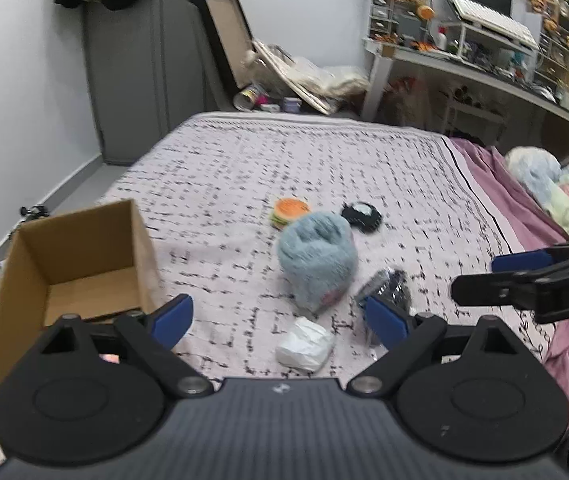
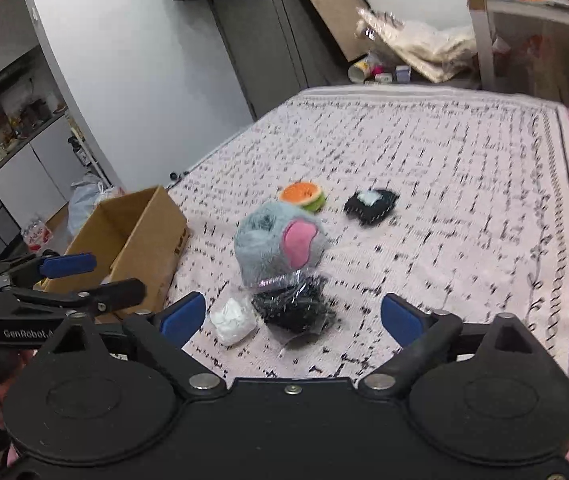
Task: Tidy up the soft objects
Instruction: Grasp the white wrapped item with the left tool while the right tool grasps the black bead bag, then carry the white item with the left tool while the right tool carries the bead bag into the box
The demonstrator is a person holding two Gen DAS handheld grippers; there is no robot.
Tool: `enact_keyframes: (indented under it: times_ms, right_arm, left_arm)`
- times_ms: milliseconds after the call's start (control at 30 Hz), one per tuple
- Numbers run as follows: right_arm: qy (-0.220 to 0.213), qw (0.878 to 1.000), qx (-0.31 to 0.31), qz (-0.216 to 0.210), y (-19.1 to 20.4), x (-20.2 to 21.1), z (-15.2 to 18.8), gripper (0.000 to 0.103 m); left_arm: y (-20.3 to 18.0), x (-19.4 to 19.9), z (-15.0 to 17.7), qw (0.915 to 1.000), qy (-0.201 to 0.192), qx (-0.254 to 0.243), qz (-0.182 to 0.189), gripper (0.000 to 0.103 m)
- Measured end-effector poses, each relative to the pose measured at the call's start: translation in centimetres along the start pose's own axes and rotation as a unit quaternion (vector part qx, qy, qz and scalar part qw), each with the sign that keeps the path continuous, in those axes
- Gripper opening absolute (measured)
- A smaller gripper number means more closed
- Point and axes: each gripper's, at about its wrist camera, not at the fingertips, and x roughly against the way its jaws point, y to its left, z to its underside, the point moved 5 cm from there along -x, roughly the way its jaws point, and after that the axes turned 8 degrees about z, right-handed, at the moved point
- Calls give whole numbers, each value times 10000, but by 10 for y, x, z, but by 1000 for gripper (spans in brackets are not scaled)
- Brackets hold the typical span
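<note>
Several soft objects lie on the patterned bed cover: a fluffy blue plush [image 1: 316, 260] [image 2: 280, 244] with a pink patch, an orange-and-green burger plush [image 1: 289, 211] [image 2: 303, 196], a black-and-white plush [image 1: 362, 216] [image 2: 371, 205], a black item in clear wrap [image 1: 388, 286] [image 2: 294, 306], and a white soft bundle [image 1: 304, 345] [image 2: 233, 320]. An open cardboard box [image 1: 76, 276] [image 2: 132, 240] stands at the left. My left gripper [image 1: 280, 320] is open and empty above the white bundle. My right gripper [image 2: 294, 320] is open and empty above the wrapped black item.
A pink sheet and a pastel blanket [image 1: 556, 184] lie at the bed's right side. A cluttered desk [image 1: 464, 60] stands at the back right, a grey wardrobe [image 1: 140, 72] at the back left. Bags and a frame [image 1: 284, 68] lean past the bed's far end.
</note>
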Motion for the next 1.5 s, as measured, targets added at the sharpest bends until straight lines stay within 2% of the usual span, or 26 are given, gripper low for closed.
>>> enact_keyframes:
  times_ms: [167, 367, 600, 700, 733, 767, 800, 833, 933, 1100, 1300, 1500]
  right_arm:
    - [184, 9998, 34, -104, 3, -20, 2, 85]
    - [468, 9986, 185, -157, 11, -43, 0, 83]
    - [706, 9972, 261, -6, 15, -68, 1, 83]
    - [767, 9966, 301, 32, 21, -77, 5, 82]
    - [782, 9964, 309, 53, 22, -80, 6, 80]
    - [814, 9962, 305, 108, 22, -83, 8, 73]
    - [848, 9958, 307, 160, 22, -85, 8, 58]
    - [893, 9953, 315, 219, 22, -87, 9, 49]
    - [823, 9957, 314, 299, 21, -84, 6, 42]
    - [674, 9969, 186, 356, 17, -70, 2, 41]
    - [480, 9980, 123, 388, 20, -48, -4, 40]
    - [218, 9993, 102, 275, 32, -25, -15, 40]
  left_arm:
    - [-1, -24, 12, 9998, 140, -99, 117, 91]
    - [3, -57, 31, 9986, 474, 49, 236, 73]
    - [5, -90, 41, 9978, 612, 89, 241, 72]
    - [7, -102, 44, 9968, 704, 154, 335, 64]
    - [8, -104, 44, 9965, 707, 202, 389, 61]
    - [9, -106, 45, 9963, 712, 252, 401, 50]
    - [10, -108, 45, 9963, 706, 297, 384, 49]
    - [10, -107, 44, 9967, 659, 322, 346, 49]
    - [7, -100, 42, 9974, 552, 243, 390, 49]
    - [1, -85, 38, 9980, 433, 149, 436, 49]
    - [2, -62, 26, 9983, 160, 267, 501, 49]
    - [5, -33, 10, 9985, -180, 307, 408, 49]
